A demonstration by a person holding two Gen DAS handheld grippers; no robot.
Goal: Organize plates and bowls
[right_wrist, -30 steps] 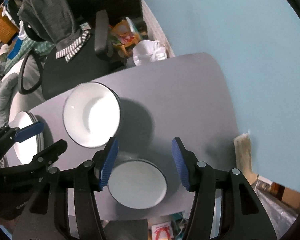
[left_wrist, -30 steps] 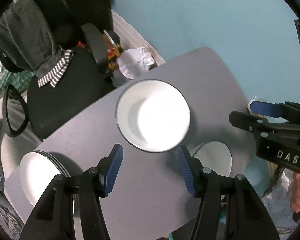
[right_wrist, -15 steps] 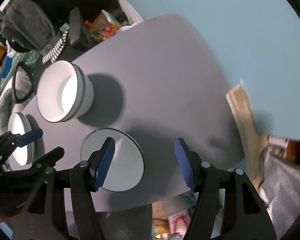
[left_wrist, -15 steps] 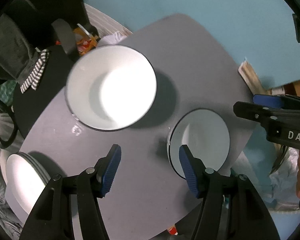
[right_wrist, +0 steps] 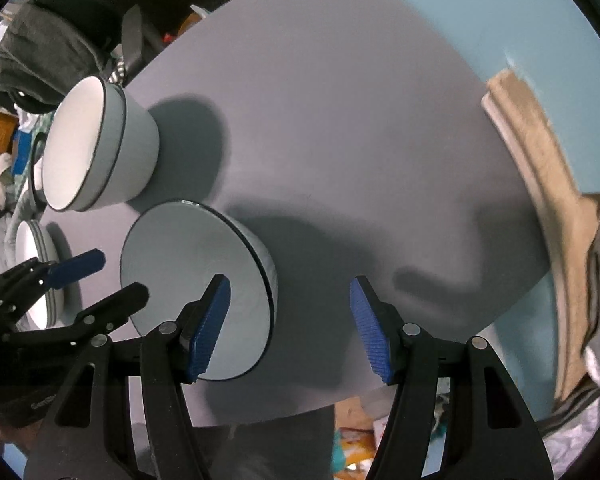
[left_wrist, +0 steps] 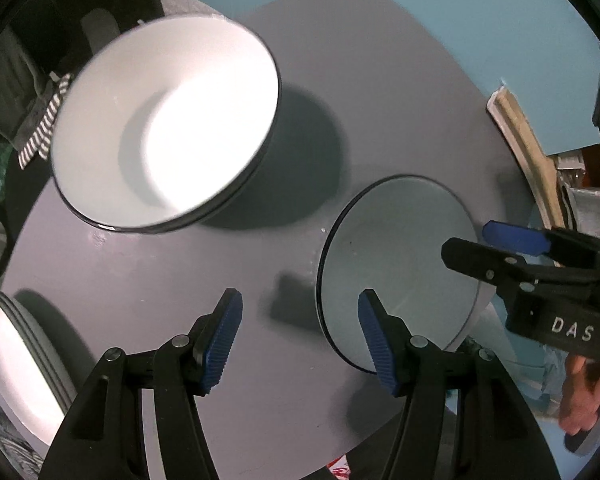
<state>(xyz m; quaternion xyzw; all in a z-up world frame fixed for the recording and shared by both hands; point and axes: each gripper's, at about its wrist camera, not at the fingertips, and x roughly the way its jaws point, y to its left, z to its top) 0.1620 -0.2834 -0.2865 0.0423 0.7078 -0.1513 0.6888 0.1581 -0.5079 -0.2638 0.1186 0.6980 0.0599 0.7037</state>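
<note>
Bowls and plates are sitting on a grey table (left_wrist: 380,80) that is filling most of both views, with a blue wall (right_wrist: 460,8) standing behind it. Ordering by size, the big bowl (left_wrist: 168,120) is resting toward the table's far left, white inside with a dark rim, and is casting a broad shadow to its right. The small bowl (left_wrist: 396,264) is sitting nearer, close to the table's front edge and apart from the big one. A stack of plates (left_wrist: 12,368) is lying at the left edge, only partly showing in each view.

The left gripper (left_wrist: 300,336) is hovering above the table with its blue-padded fingers spread apart and gripping nothing; its right finger is overlapping the small bowl's near rim in the wrist view, though contact cannot be told. The right gripper (right_wrist: 290,324) is likewise hanging with fingers apart and nothing between them, its left finger overlapping the small bowl (right_wrist: 196,296), the right one over bare table. A dark chair (right_wrist: 60,40) draped with clothing is standing beyond the table.
</note>
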